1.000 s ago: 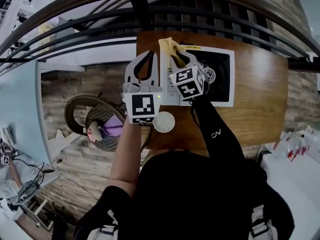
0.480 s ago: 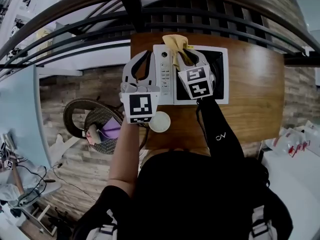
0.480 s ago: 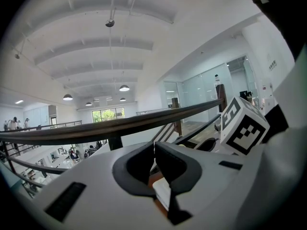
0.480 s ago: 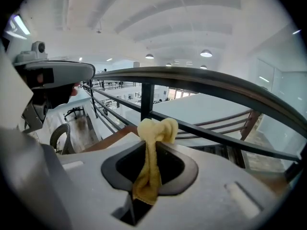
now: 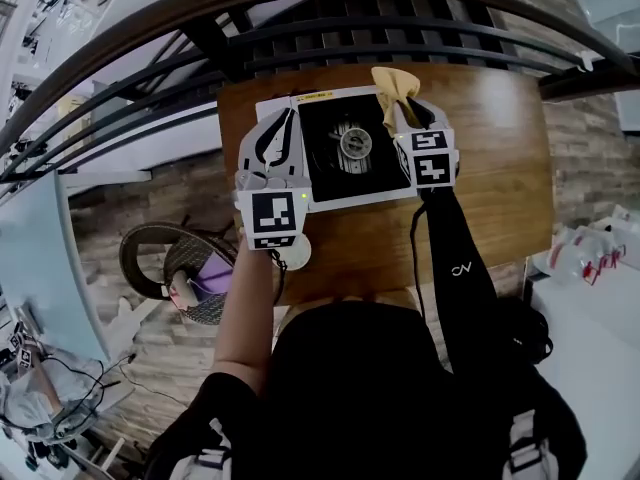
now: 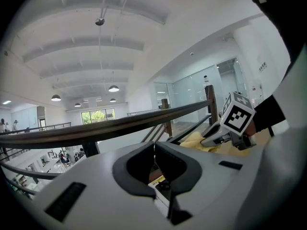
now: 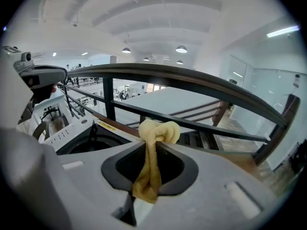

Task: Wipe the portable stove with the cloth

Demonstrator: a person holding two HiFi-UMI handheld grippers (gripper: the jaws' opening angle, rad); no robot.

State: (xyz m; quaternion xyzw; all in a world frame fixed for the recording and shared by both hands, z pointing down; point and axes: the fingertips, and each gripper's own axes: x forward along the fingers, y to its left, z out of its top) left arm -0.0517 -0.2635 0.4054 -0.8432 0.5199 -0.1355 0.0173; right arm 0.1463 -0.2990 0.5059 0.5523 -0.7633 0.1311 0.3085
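The portable stove (image 5: 352,182) is white with a black burner well and stands on the wooden table (image 5: 500,168). My right gripper (image 5: 402,108) is shut on a yellow cloth (image 5: 393,85) at the stove's far right corner. In the right gripper view the cloth (image 7: 156,131) bunches up above the closed jaws, with the stove (image 7: 72,131) low to the left. My left gripper (image 5: 285,118) lies over the stove's left edge. Its jaws are shut tip to tip in the left gripper view (image 6: 154,146), with nothing between them. The cloth (image 6: 196,140) shows there to the right.
A small white round dish (image 5: 293,252) sits on the table near its front edge, under my left hand. A dark metal railing (image 5: 400,33) runs just beyond the table's far edge. A wicker basket (image 5: 195,268) stands on the floor below, to the left.
My right gripper has carried the cloth from the stove's left end across to its far right corner. My left gripper now lies over the stove's left edge instead of beside it.
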